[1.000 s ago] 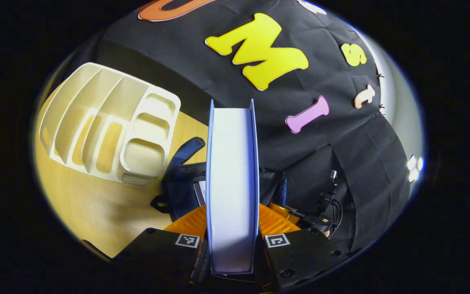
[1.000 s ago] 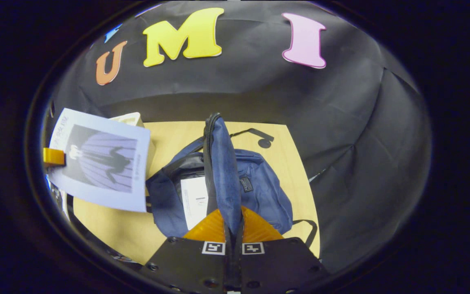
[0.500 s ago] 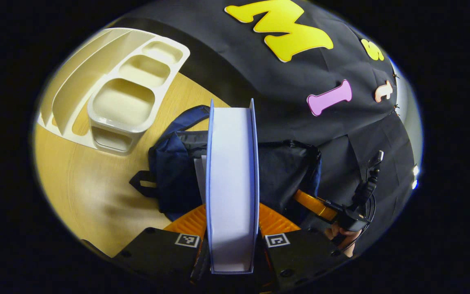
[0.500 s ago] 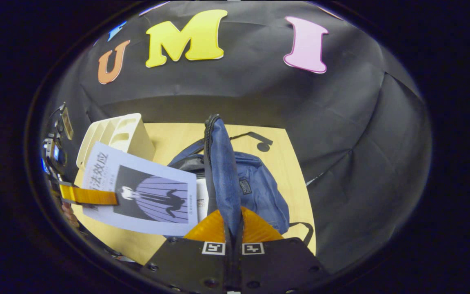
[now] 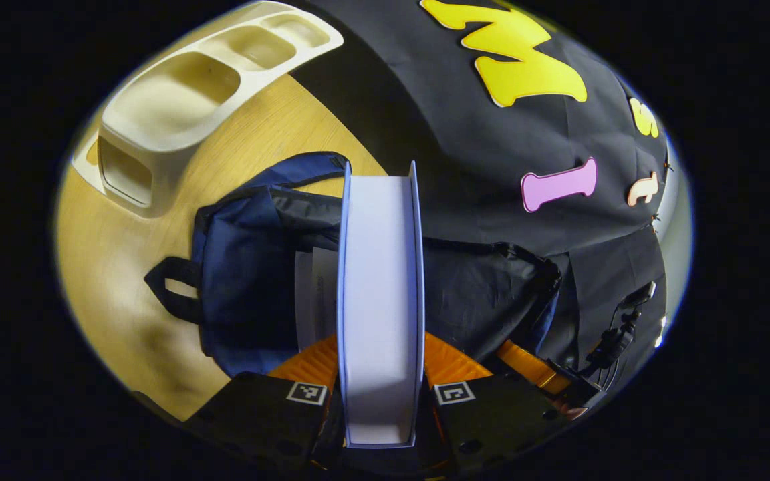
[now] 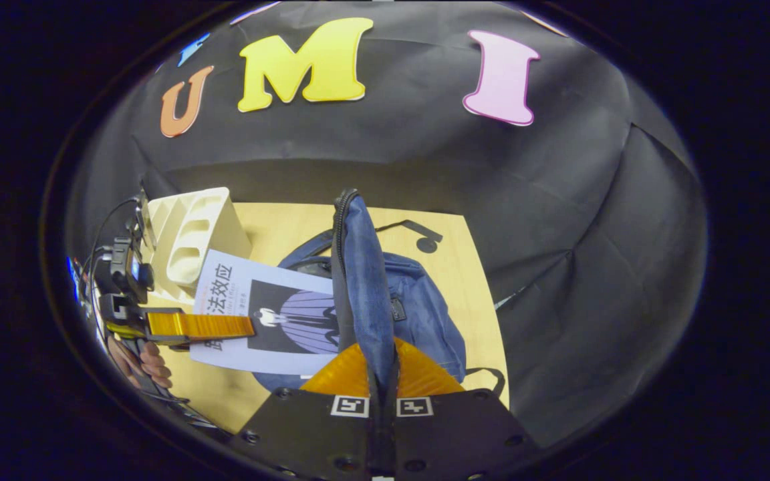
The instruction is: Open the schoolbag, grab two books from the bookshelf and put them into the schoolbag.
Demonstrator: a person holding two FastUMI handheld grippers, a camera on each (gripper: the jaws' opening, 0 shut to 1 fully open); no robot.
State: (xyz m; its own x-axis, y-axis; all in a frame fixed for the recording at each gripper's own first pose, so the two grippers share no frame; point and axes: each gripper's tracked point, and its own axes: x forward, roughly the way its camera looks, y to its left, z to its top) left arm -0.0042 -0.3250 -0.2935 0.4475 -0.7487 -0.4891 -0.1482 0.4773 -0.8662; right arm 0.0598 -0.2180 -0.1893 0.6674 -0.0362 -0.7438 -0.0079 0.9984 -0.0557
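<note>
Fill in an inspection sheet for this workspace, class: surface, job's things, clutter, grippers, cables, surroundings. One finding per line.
Surface: wooden table, bare around the bag.
Job's things: blue schoolbag lies open, a white book already inside; second book held over the opening; cream bookshelf stands at the bag's left in the right gripper view.
Clutter: nothing seen.
Grippers: left gripper shut on the second book; right gripper shut on the bag's flap, holding it up.
Cables: black cables trail from the left gripper.
Surroundings: black cloth wall behind the table.
</note>
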